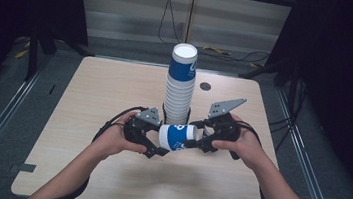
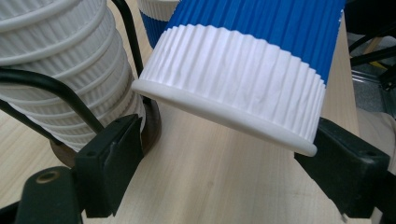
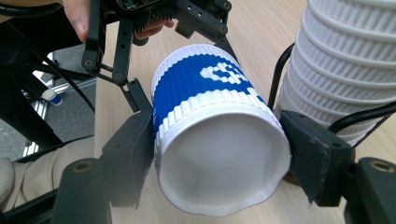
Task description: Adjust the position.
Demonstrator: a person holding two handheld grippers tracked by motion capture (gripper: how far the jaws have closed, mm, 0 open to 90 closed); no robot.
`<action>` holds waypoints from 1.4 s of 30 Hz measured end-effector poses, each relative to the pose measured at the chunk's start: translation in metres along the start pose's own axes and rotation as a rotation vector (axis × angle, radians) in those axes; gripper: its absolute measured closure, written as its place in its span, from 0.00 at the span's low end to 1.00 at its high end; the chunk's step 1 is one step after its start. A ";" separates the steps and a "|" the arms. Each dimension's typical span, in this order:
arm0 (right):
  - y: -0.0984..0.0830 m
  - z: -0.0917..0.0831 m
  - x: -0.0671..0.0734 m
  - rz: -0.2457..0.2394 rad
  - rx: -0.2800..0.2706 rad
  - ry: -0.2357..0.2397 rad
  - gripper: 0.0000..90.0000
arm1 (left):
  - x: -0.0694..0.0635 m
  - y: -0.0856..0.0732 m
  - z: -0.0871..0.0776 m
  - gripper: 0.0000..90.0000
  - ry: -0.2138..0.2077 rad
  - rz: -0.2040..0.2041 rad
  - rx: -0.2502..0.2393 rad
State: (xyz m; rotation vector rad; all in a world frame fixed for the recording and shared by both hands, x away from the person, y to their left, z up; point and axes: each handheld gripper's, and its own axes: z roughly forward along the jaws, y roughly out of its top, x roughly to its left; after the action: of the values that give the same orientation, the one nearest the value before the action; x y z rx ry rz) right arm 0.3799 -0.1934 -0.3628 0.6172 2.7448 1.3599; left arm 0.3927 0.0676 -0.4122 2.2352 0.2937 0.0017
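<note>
Lying on its side just above the table (image 1: 81,169), the paper cup (image 1: 177,136) hangs between the two grippers, in front of the tall stack. Cup body is ribbed: blue band with a white logo around the middle, white ribbed bands at both ends, a rolled white rim at the mouth, a recessed white base.

Right gripper (image 1: 198,143): fingers (image 3: 312,154) pinch the cup at its base end, one pad on each side, pressed against the wall. In the right gripper view the base faces the camera.

Left gripper (image 1: 154,150): fingers (image 2: 112,158) spread wide at the cup's mouth end. In the left gripper view the rim sits between them; the right pad is at the rim's edge, the left pad stands off it with a clear gap. No pinch there.

Behind, mid-table: stack of cups (image 1: 180,87), upright, many white ribbed rims nested, topped by one blue-and-white cup with its open mouth up. A black wire holder rings the stack's foot.
</note>
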 end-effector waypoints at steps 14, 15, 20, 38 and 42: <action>0.002 0.002 0.002 -0.010 -0.001 0.010 0.31 | 0.001 -0.001 -0.003 0.10 0.006 -0.003 0.000; 0.002 0.002 0.002 -0.010 0.000 0.011 0.31 | 0.001 -0.001 -0.003 0.10 0.005 -0.001 -0.004; 0.004 0.004 0.004 -0.013 -0.006 0.018 0.31 | 0.001 0.000 -0.004 0.09 -0.003 0.004 -0.009; 0.004 0.005 0.004 -0.030 -0.012 0.026 0.31 | 0.000 0.002 -0.004 0.16 -0.027 0.033 -0.026; 0.004 0.004 0.004 -0.028 -0.026 0.034 0.31 | 0.001 0.003 -0.006 0.17 -0.031 0.044 -0.017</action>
State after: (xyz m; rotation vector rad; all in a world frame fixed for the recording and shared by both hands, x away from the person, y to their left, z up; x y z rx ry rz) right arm 0.3785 -0.1863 -0.3614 0.5567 2.7468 1.4107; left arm 0.3933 0.0707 -0.4056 2.2224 0.2266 -0.0065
